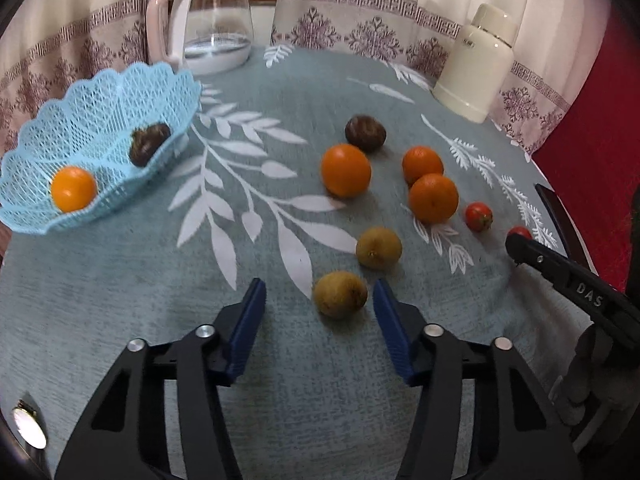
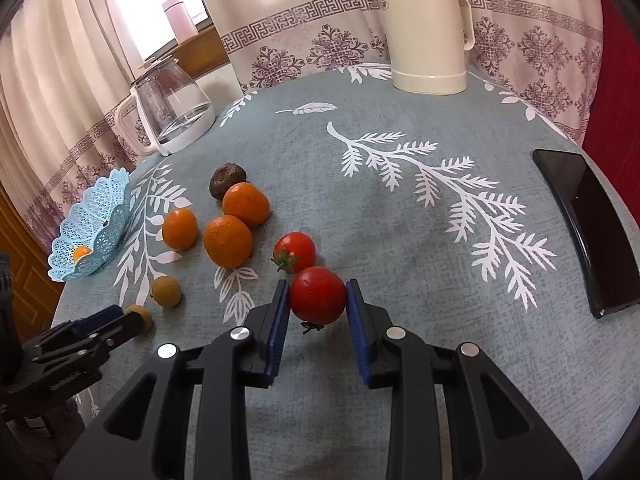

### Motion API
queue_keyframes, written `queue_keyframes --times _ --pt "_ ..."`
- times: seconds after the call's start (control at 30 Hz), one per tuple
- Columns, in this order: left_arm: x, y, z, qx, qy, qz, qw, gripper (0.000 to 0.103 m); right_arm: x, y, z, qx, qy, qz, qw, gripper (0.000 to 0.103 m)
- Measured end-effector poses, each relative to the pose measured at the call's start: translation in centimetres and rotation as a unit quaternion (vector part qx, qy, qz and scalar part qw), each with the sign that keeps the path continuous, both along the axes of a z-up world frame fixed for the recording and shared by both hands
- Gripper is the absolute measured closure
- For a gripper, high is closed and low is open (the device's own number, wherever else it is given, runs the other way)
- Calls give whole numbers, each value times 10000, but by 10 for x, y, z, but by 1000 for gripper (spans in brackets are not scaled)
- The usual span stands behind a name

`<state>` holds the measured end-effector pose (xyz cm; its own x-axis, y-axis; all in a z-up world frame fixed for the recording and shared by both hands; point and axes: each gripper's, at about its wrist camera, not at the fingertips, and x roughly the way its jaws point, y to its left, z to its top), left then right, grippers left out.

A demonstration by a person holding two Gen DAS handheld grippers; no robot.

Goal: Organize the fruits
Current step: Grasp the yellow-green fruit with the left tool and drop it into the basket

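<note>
Right wrist view: our right gripper [image 2: 317, 296] seemingly pinches the tomato [image 2: 317, 295]; next we carry it to the basket [image 2: 94, 232], left of frame; the left gripper [image 1: 320, 300] is spread.

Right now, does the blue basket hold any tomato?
No, the blue basket holds only an orange and a dark brown fruit.

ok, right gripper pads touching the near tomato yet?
Touching. Right wrist view: both pads of the right gripper sit flush against the tomato, no gap.

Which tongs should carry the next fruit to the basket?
Right. The right tongs already clasp a tomato; the open left tongs only straddle a kiwi, though the blue basket sits on their side.
</note>
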<state>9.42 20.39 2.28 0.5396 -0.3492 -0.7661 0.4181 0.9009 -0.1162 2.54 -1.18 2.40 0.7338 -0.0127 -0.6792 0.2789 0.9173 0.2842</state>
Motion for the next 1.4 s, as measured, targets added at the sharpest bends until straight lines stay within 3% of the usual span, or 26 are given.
queue_keyframes --times 0.07,0.27,0.8,1.17,1.4 --pt "0 -2 -1 -25 13 -37 10000 54 0 0 -1 5 4 20 10000 74" --pt "-3 -9 -1 -115 28 -238 9996 75 0 1 0 23 -12 35 10000 74" --pt "-8 15 31 -319 -400 41 9987 75 -2 10 4 -10 -14 125 9999 74" --pt "6 71 58 -409 -760 856 9926 75 0 19 5 -33 1 231 9997 74" --pt "20 103 59 -381 -817 1362 9866 75 0 22 6 -40 3 260 9997 74"
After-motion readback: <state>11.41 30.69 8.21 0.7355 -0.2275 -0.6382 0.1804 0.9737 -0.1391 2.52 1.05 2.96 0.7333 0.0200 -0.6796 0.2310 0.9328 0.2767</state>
